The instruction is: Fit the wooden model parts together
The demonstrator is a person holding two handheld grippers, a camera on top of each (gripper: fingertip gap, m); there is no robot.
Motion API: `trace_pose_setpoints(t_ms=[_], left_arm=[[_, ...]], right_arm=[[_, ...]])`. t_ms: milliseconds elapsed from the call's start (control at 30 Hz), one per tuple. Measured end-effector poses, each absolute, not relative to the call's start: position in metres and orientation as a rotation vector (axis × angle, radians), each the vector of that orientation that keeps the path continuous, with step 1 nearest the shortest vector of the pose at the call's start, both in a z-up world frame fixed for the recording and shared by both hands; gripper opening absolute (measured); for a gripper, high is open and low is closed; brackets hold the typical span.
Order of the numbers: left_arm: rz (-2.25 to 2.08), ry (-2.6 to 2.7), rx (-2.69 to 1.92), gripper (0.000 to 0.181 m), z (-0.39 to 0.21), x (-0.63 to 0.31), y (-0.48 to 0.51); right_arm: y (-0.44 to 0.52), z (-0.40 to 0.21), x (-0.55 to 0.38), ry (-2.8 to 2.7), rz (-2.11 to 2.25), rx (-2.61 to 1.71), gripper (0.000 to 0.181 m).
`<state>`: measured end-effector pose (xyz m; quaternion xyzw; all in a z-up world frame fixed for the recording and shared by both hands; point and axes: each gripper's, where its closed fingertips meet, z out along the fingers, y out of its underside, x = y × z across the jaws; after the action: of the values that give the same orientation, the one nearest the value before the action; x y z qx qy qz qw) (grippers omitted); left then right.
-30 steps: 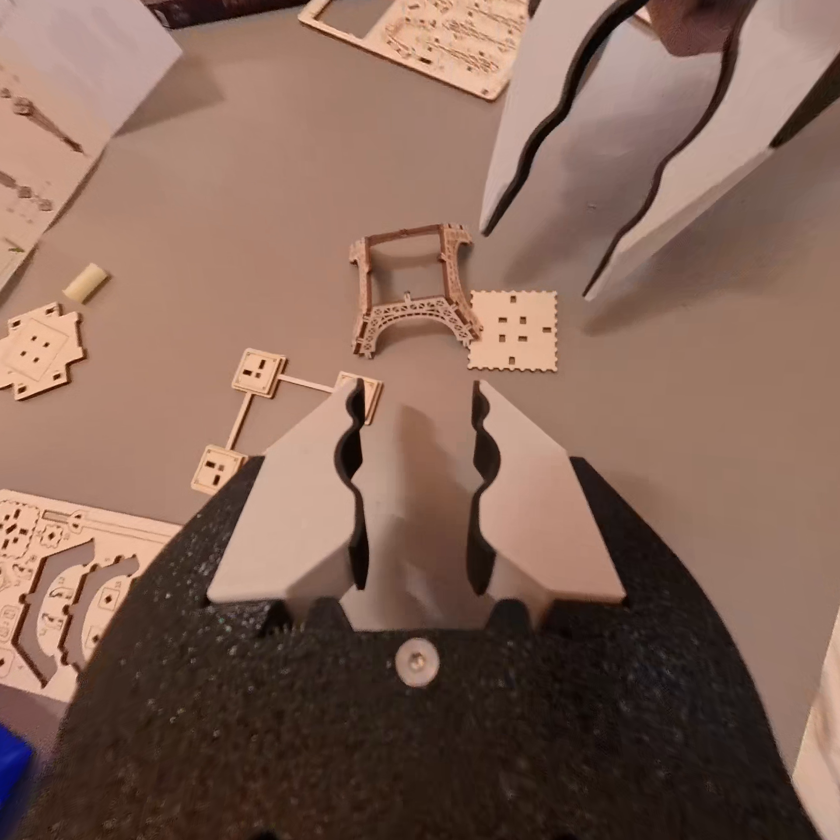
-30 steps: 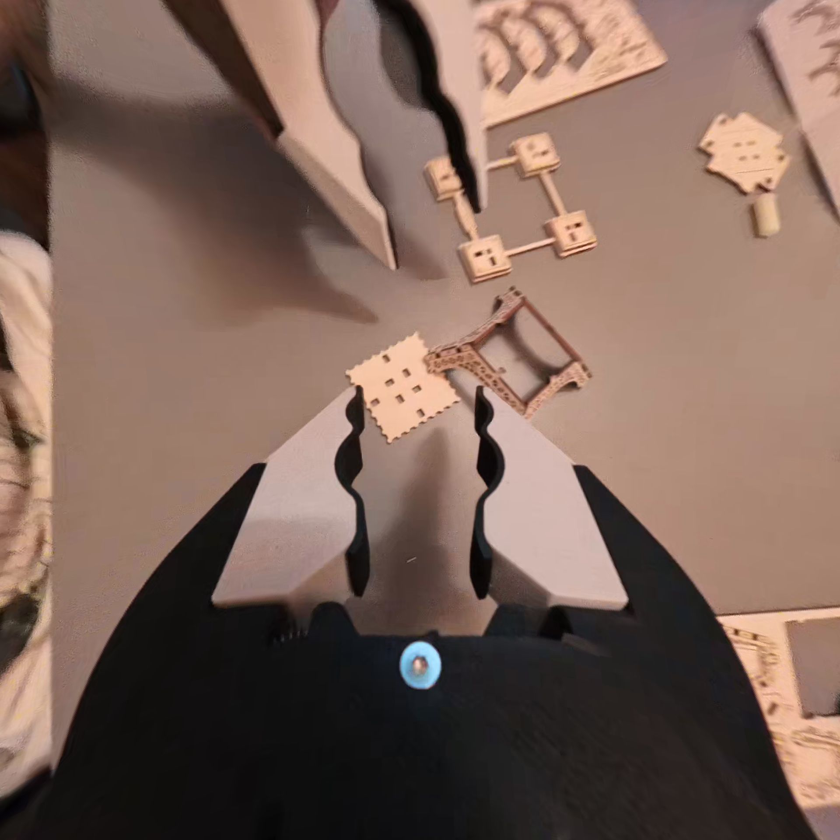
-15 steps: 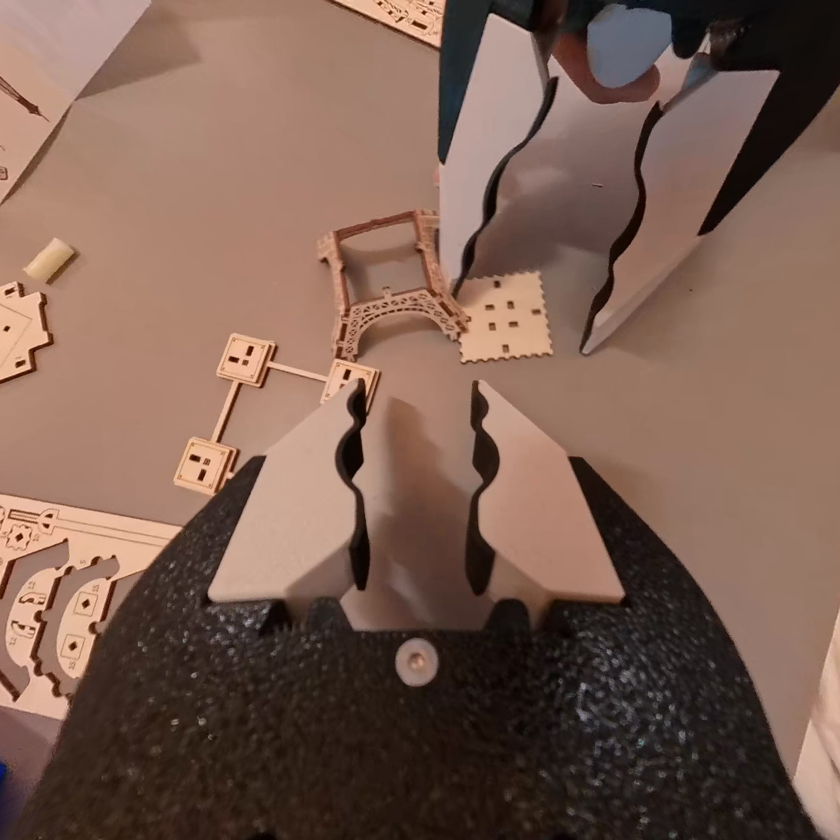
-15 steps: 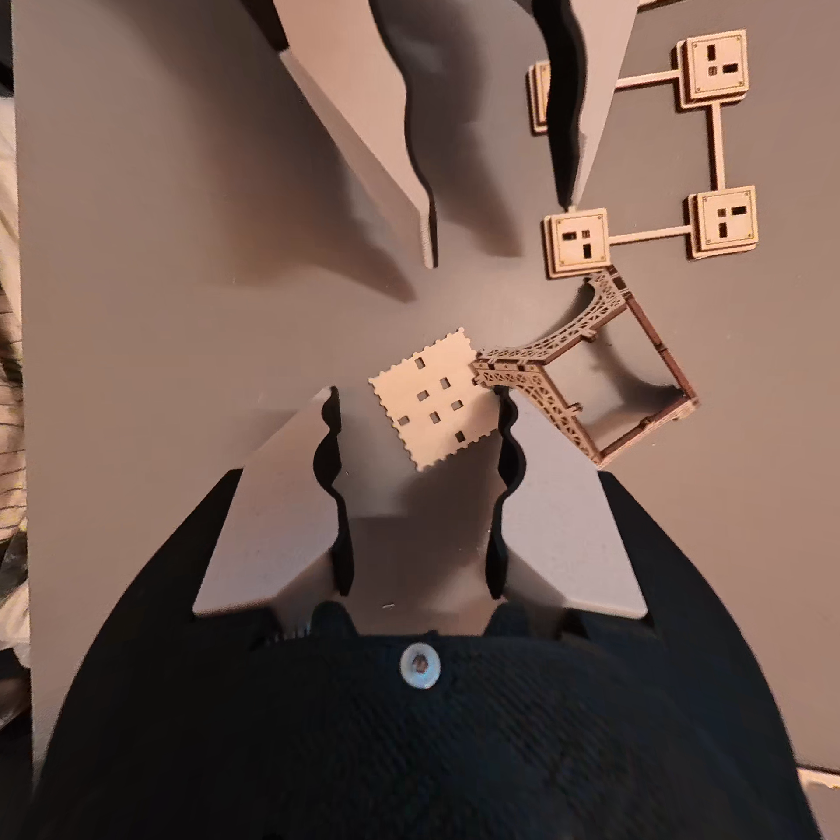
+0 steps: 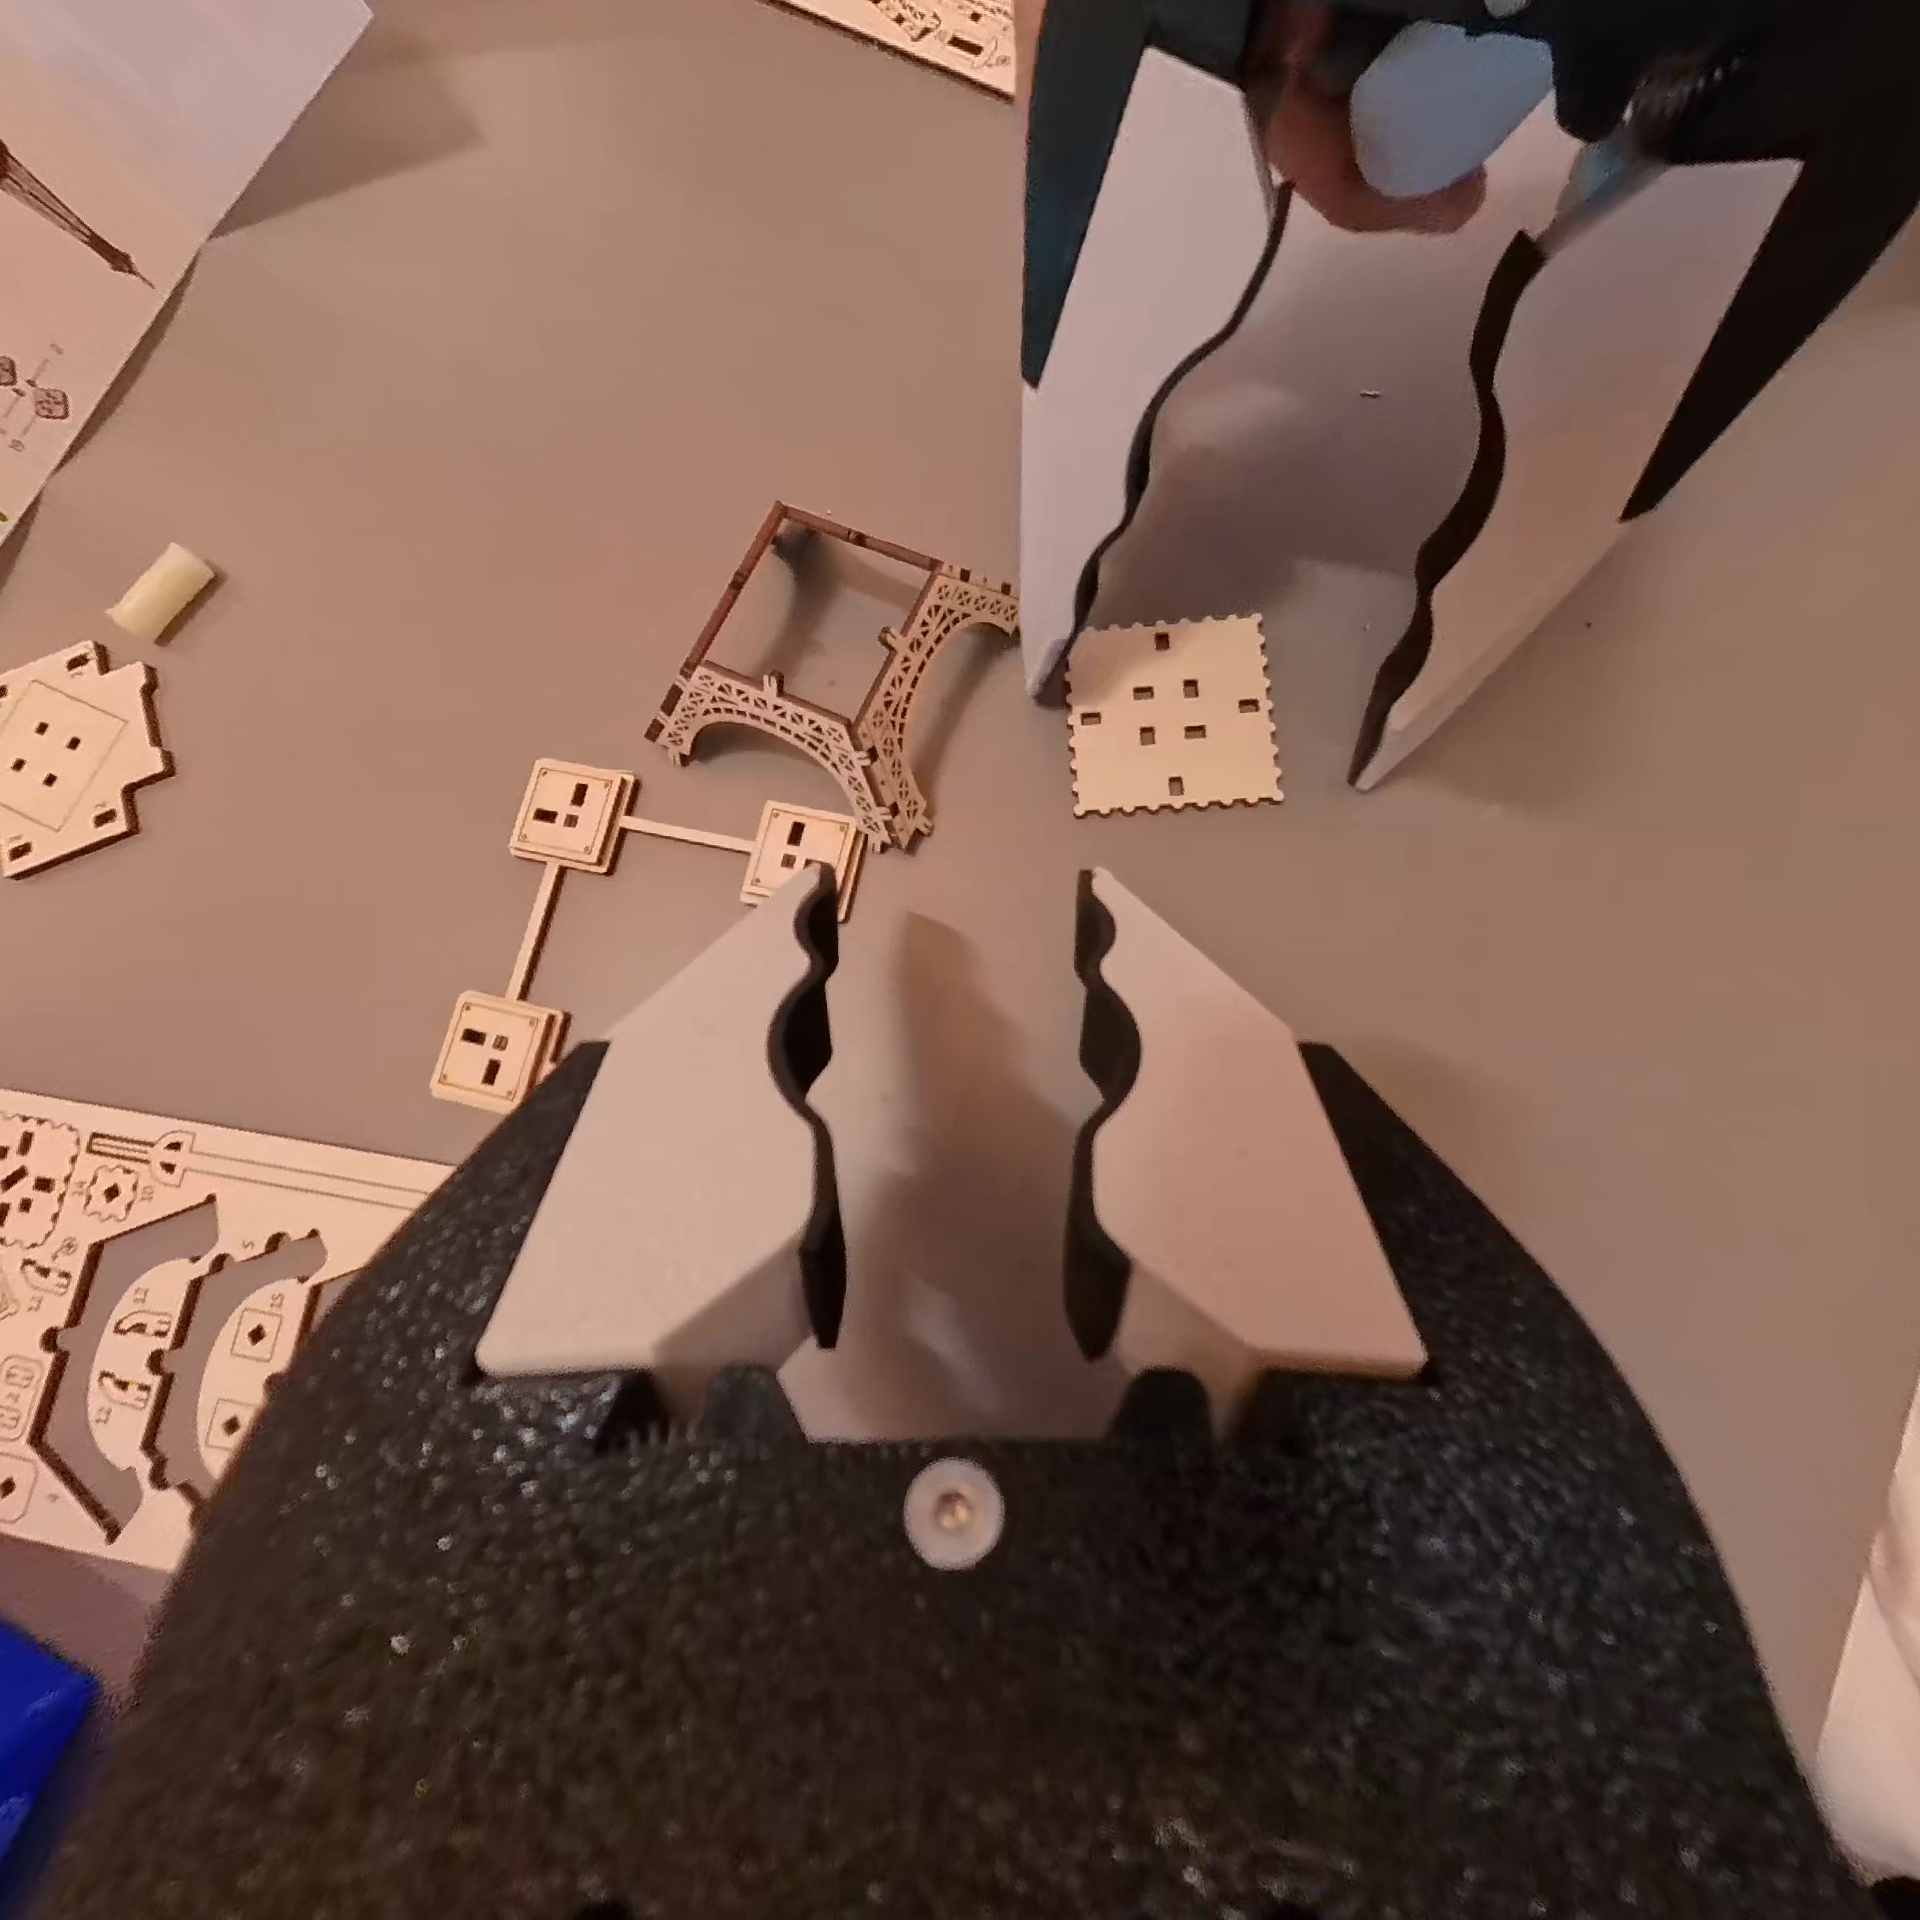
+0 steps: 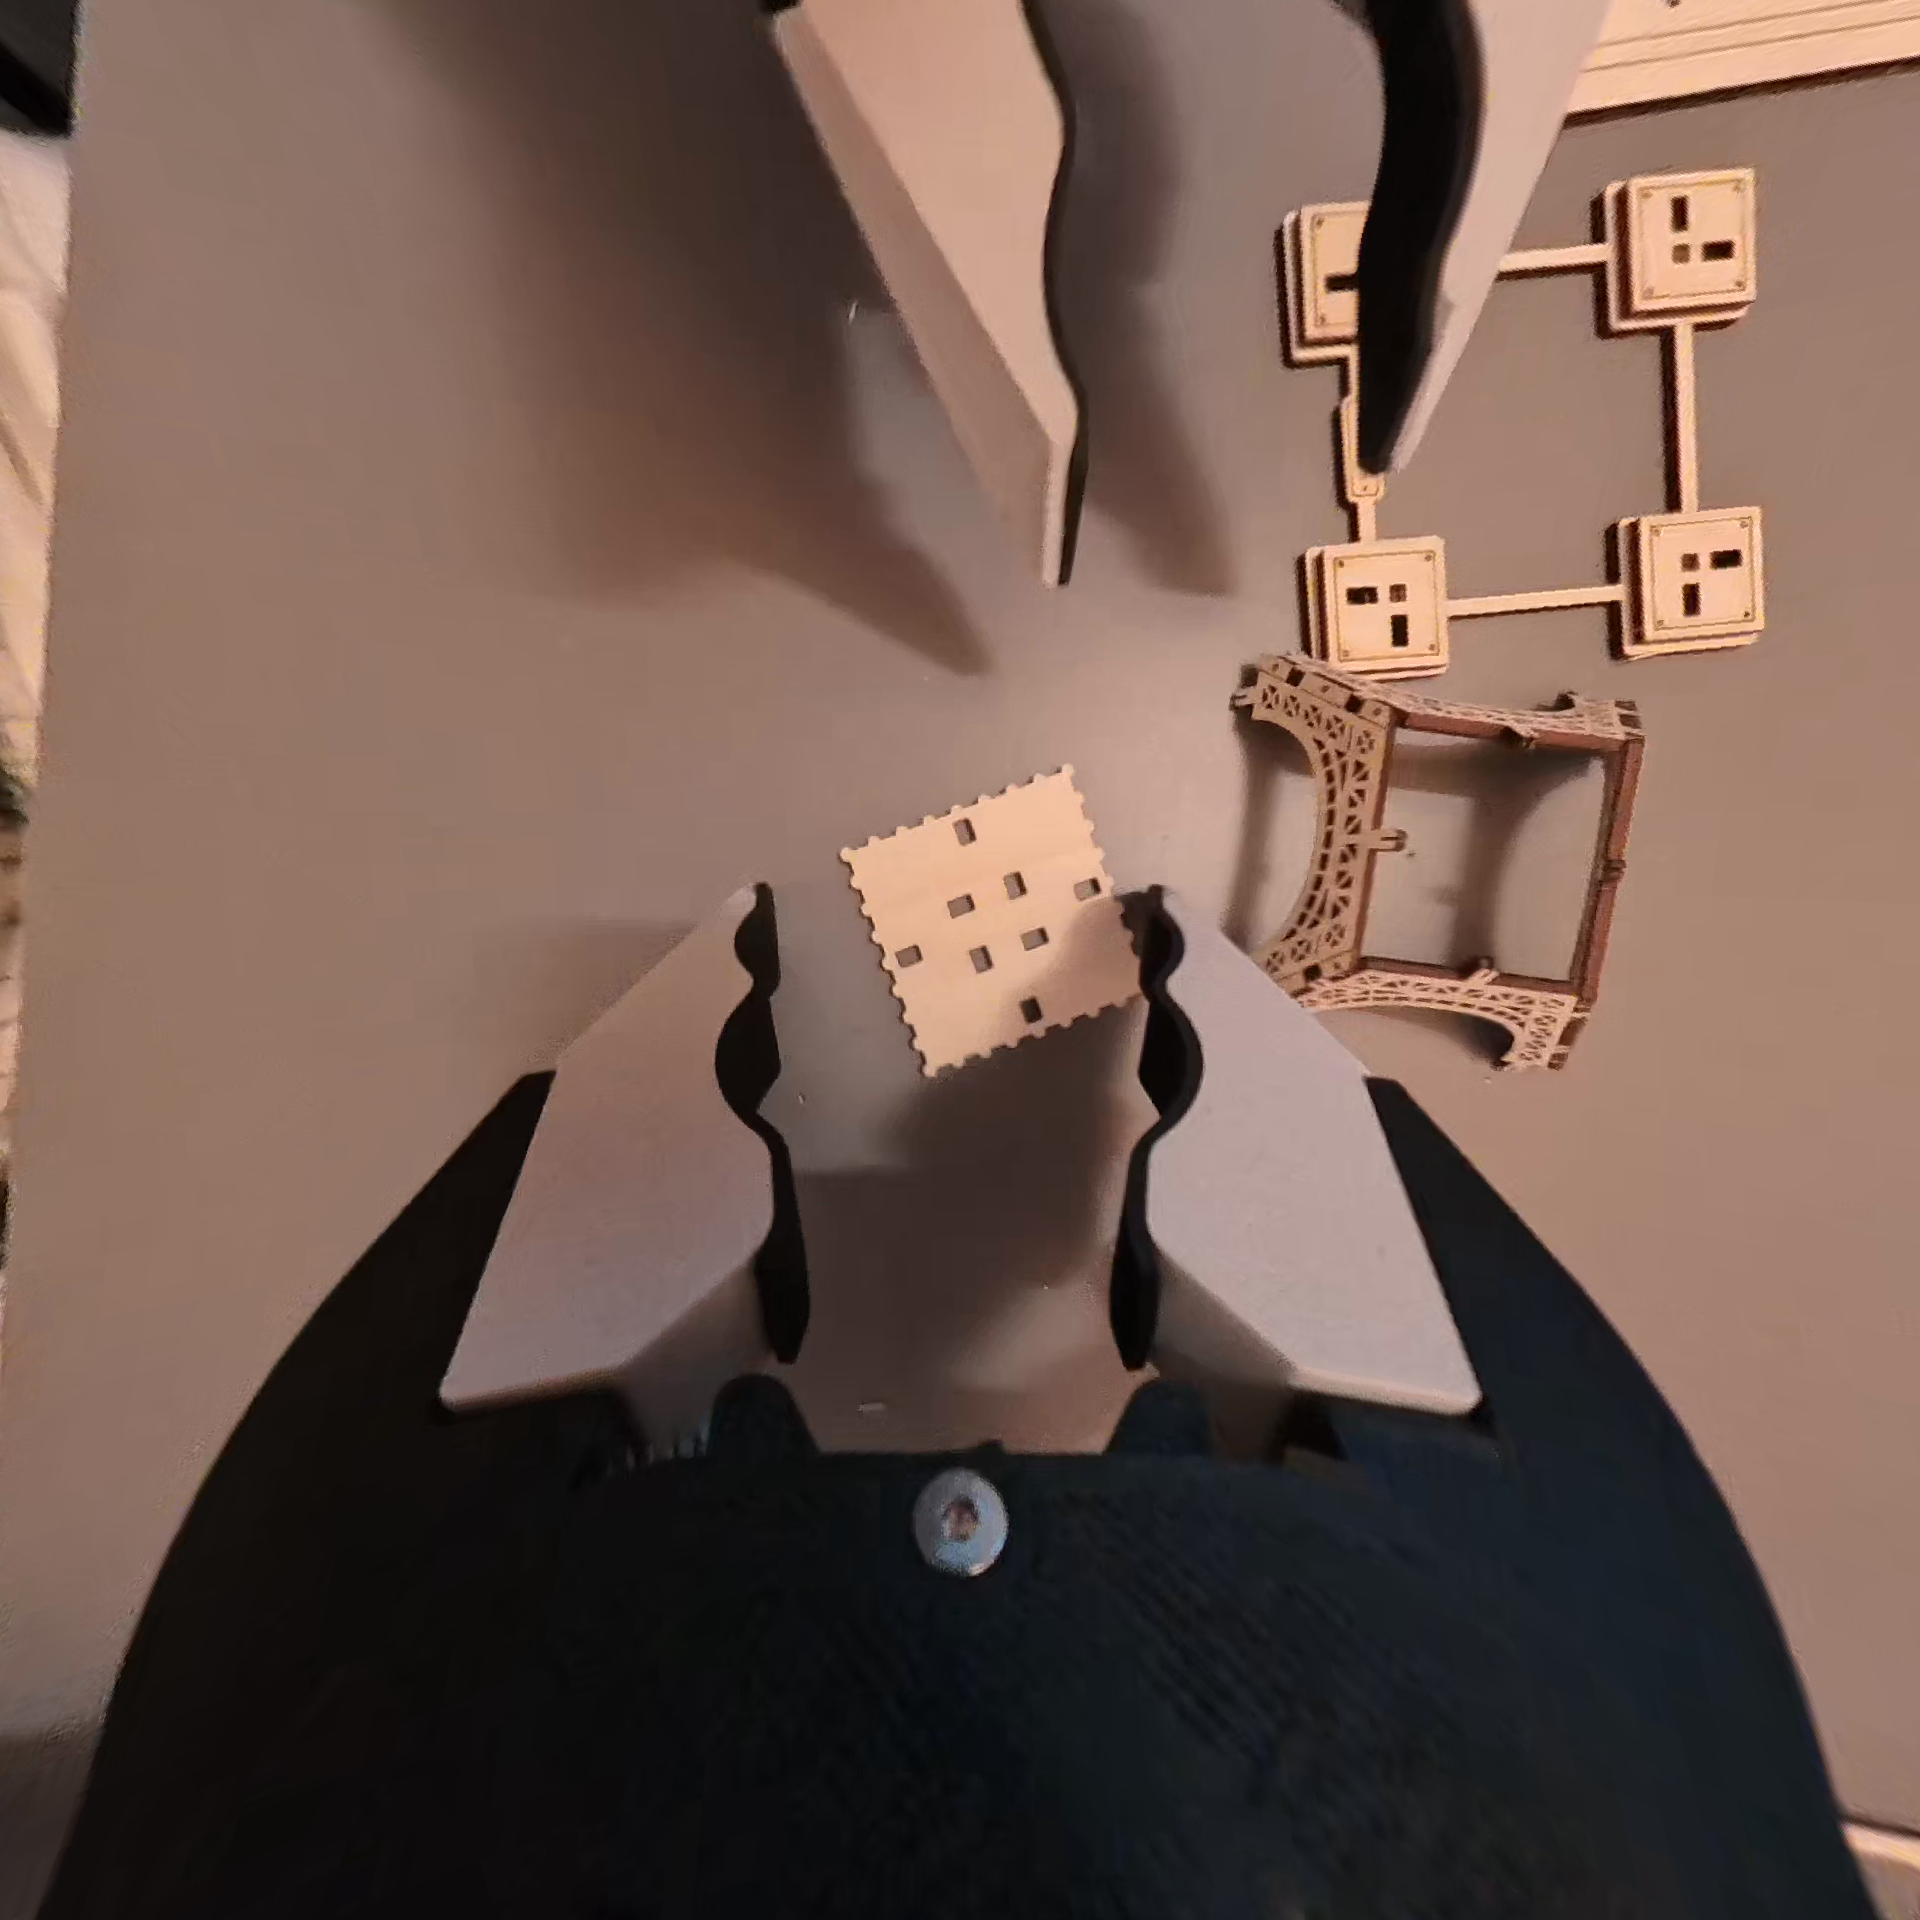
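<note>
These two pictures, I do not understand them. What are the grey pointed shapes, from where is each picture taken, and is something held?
A person holds one two-finger tool in each hand, each carrying a camera looking along its fingers. One picture comes from the left tool, the other from the right tool. Both are open and hold nothing. On the grey table lie wooden parts: a square plate with holes between the right tool's fingers, an arched lattice frame, four small squares joined by strips, and cut-out sheets.

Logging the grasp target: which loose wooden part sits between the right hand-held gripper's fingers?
The flat square plate with small slots and a toothed edge. The arched lattice frame and four-pad base frame lie off to its side.
</note>
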<state>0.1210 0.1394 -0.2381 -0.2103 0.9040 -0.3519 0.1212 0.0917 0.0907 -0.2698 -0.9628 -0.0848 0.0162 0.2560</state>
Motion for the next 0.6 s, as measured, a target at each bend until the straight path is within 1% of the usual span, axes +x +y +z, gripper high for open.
trace_pose_setpoints(t_ms=[67,100,133,167,333,433,533,600], left_arm=[[-1.017,2.643,-0.610,0.043,-0.239,0.121,0.141],[-1.014,2.643,-0.611,0.042,-0.239,0.121,0.141],[-1.016,2.643,-0.612,0.043,-0.239,0.121,0.141],[-1.023,2.643,-0.613,0.042,-0.238,0.120,0.140],[-1.052,2.632,-0.613,0.043,-0.235,0.121,0.140],[-1.163,2.553,-0.603,0.043,-0.218,0.124,0.136],[-1.425,2.351,-0.583,0.046,-0.172,0.128,0.124],[-1.543,2.234,-0.546,0.049,-0.146,0.125,0.115]], right_arm=[[0.087,-0.270,0.093,-0.264,0.037,-2.644,0.067],[0.085,-0.271,0.092,-0.270,0.072,-2.662,0.063],[0.085,-0.271,0.094,-0.275,0.074,-2.666,0.058],[0.086,-0.270,0.096,-0.278,0.080,-2.666,0.046],[0.087,-0.266,0.097,-0.281,0.106,-2.602,0.045],[0.105,-0.228,0.100,-0.115,0.162,-2.265,0.045],[0.106,-0.147,0.109,0.157,0.437,-1.661,0.045],[0.090,-0.109,0.121,0.273,0.589,-1.324,0.045]])
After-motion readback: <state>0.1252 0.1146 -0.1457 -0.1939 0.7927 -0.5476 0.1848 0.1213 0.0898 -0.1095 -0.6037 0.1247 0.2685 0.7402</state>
